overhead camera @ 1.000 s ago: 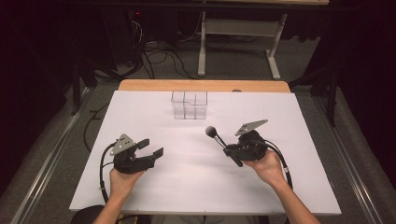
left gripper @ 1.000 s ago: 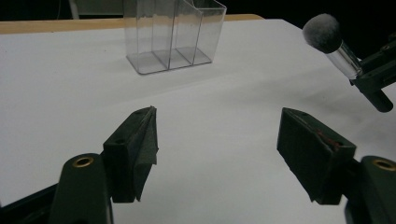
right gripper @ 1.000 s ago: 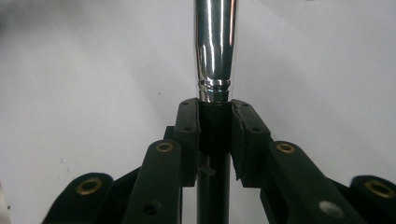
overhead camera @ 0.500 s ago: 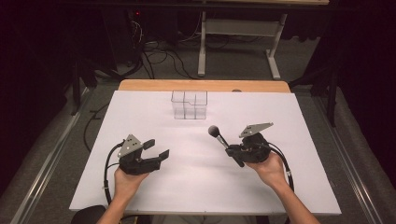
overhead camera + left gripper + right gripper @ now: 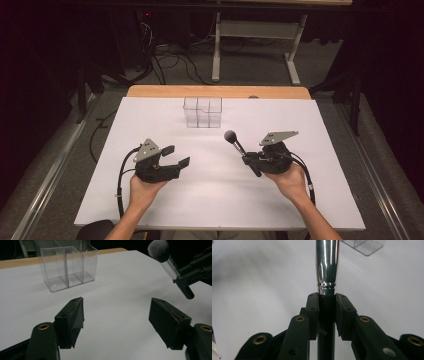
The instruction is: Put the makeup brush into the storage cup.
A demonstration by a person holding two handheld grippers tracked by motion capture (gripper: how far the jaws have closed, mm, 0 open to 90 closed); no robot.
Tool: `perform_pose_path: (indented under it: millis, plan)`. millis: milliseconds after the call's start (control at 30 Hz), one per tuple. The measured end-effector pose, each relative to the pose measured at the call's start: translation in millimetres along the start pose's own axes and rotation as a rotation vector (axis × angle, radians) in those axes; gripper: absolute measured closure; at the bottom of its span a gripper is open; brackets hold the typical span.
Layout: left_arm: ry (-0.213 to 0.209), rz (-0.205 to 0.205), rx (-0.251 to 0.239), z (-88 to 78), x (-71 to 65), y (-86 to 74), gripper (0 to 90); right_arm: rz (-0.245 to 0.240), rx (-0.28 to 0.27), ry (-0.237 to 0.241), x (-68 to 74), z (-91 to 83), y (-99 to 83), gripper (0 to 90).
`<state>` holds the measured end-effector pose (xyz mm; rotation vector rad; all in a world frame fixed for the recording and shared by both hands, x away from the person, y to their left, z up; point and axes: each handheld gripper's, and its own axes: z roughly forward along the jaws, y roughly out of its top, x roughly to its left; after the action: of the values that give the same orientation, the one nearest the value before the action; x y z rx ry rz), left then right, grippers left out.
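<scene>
Right gripper [image 5: 250, 161] pinching brush [image 5: 235, 142]; left gripper [image 5: 176, 156] spread, empty. Keep brush upright, lower into organizer [image 5: 202, 112] compartment.

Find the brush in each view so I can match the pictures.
High view: the brush is right of centre, held in the right gripper, head pointing up-left toward the clear box.
Left gripper view: upper right corner, grey head topmost, handle clamped by the other gripper.
Right gripper view: centre, its shiny ferrule rising from between the closed jaws.
Shared landmark: the clear box, at the top of each view.
</scene>
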<state>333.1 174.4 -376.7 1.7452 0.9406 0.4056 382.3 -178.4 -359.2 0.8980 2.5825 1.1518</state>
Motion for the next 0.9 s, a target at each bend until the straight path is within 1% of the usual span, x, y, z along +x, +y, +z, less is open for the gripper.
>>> perform_pose_path:
  millis: [200,367,433,533,633,733,800,900]
  plan:
    - [-0.021,0.018,0.007,12.8,-9.3,10.4,28.8,-0.004,-0.019,0.006,-0.5,-1.7,-0.1,76.5]
    - [-0.046,0.033,0.021,21.0,-17.3,15.8,29.1,0.017,-0.032,0.000,0.4,-3.5,0.3,76.5]
    - [-0.051,0.031,0.019,22.2,-18.6,17.7,29.1,0.012,-0.031,-0.002,0.8,-3.2,0.5,76.6]
    - [-0.062,0.021,0.013,24.9,-18.9,20.8,29.0,0.015,-0.033,0.002,0.5,-2.3,0.4,76.6]
    - [-0.075,0.011,0.006,28.3,-19.3,22.5,29.0,0.016,-0.038,-0.004,0.7,-2.9,0.7,76.6]
    - [-0.083,0.006,0.026,37.3,-18.2,23.2,29.0,0.012,-0.041,-0.008,1.1,-4.6,0.7,76.6]
    - [-0.093,0.001,0.039,43.5,-18.5,24.0,28.9,0.018,-0.045,-0.008,1.3,-5.8,0.6,76.5]
    - [-0.109,0.004,0.042,49.7,-21.8,26.7,28.9,0.021,-0.056,-0.007,0.2,-5.4,0.2,76.5]
